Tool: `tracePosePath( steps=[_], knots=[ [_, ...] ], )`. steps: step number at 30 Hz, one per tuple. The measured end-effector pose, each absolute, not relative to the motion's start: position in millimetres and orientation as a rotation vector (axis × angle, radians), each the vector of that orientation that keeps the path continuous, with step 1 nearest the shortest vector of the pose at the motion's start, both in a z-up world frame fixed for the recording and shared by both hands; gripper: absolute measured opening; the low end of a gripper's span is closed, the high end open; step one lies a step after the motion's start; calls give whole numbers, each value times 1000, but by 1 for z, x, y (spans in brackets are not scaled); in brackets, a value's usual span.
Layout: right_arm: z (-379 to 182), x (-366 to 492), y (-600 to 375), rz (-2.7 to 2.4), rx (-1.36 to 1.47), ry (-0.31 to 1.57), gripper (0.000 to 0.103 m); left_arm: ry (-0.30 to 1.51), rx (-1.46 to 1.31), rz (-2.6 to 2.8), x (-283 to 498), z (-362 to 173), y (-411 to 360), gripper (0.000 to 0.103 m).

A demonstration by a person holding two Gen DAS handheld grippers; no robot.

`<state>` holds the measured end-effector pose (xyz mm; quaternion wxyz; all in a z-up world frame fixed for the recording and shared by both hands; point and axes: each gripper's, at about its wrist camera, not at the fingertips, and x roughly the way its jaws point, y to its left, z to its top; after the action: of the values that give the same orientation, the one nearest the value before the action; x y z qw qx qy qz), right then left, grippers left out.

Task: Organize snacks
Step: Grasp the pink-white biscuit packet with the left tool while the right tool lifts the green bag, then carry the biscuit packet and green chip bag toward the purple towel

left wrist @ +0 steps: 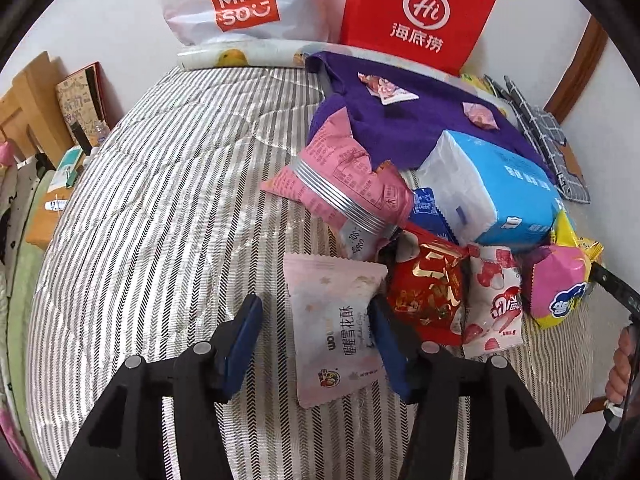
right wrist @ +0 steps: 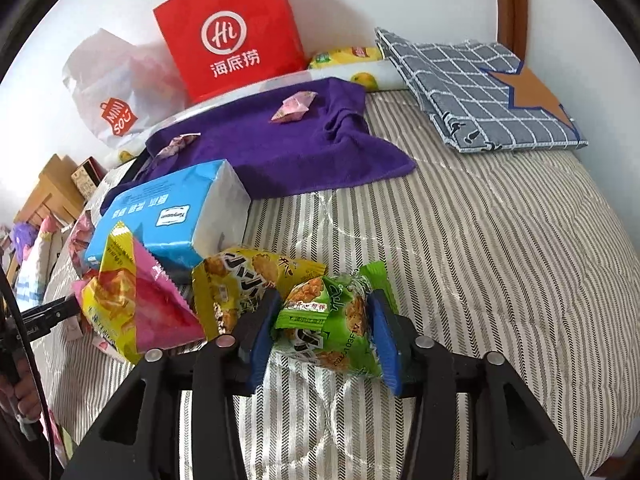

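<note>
A: Striped quilt (left wrist: 160,208) carries everything; snacks crowd beside the blue tissue pack (left wrist: 492,196), toward your 1 o'clock, seemingly awaiting sorting.

B: And the grippers?

A: Your left gripper (left wrist: 316,324) stands part open around the pale pink packet (left wrist: 336,328); only its right pad touches. Long axis runs 12 to 6. Your right gripper (right wrist: 324,320), part open, brackets the green packet (right wrist: 332,320), pads just touching; long axis 11 to 5.

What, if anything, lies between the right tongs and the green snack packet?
Nothing visible. The green snack packet already sits between the blue pads of the right tongs; the yellow snack packet lies just outside the left pad.
</note>
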<state>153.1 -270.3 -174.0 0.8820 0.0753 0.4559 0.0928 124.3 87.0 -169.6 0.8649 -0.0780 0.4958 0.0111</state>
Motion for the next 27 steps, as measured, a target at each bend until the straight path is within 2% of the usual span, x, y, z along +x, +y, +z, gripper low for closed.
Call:
tracePosePath(
  steps=[1, 2, 4, 5, 11, 17, 27],
  knots=[
    [-173, 150, -271, 190, 157, 942, 67, 1033, -171, 25, 123, -170, 87, 53],
    [-172, 148, -272, 185, 155, 932, 70, 1031, -174, 26, 123, -170, 88, 52],
    [-173, 145, -273, 166, 140, 932, 70, 1030, -184, -3, 122, -169, 87, 34],
    [-174, 145, -275, 155, 135, 939, 70, 1035, -194, -17, 121, -169, 88, 32],
    [-186, 150, -284, 160, 211, 962, 71, 1039, -159, -28, 118, -167, 82, 31],
    [-195, 153, -267, 138, 107, 942, 74, 1042, -194, -45, 114, -162, 88, 31],
    [-184, 147, -271, 164, 141, 926, 66, 992, -213, -58, 106, -143, 99, 31]
  ],
)
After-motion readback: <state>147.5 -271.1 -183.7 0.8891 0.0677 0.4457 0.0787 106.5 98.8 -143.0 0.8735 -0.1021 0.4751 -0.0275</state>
